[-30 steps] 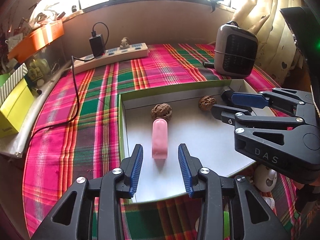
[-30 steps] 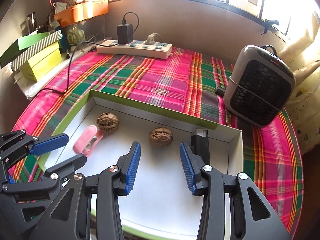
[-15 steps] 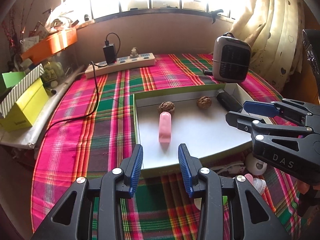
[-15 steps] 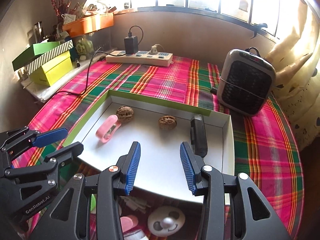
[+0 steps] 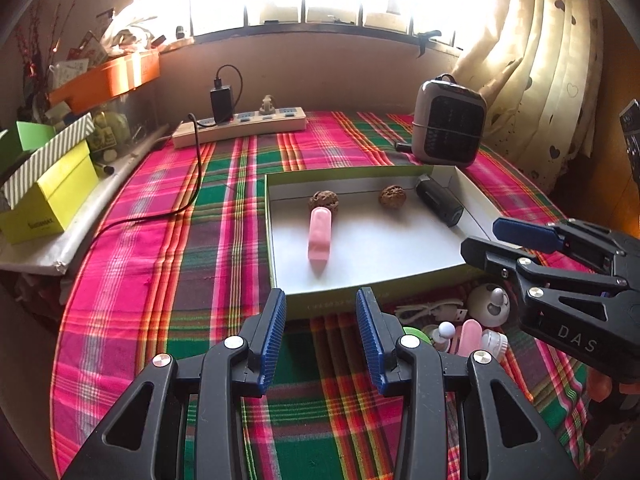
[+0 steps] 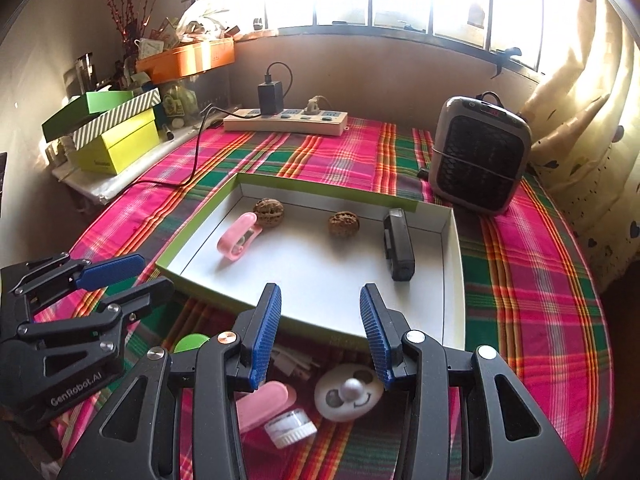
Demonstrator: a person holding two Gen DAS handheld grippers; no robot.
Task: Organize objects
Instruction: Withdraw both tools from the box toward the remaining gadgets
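Observation:
A white tray with a green rim lies on the plaid cloth. In it lie a pink clip, two walnuts and a black box-shaped device. My left gripper is open and empty, in front of the tray's near edge. My right gripper is open and empty, above loose items in front of the tray: a white smiley-face disc, a second pink clip, a small clear jar and a green cap.
A grey heater stands back right. A power strip with a black charger lies along the back wall, and its cable crosses the cloth. Yellow and green boxes and an orange bin sit left. Curtain on the right.
Both grippers have pulled back and up from over the tray. The loose items in front of the tray have come into view. Both stay open.

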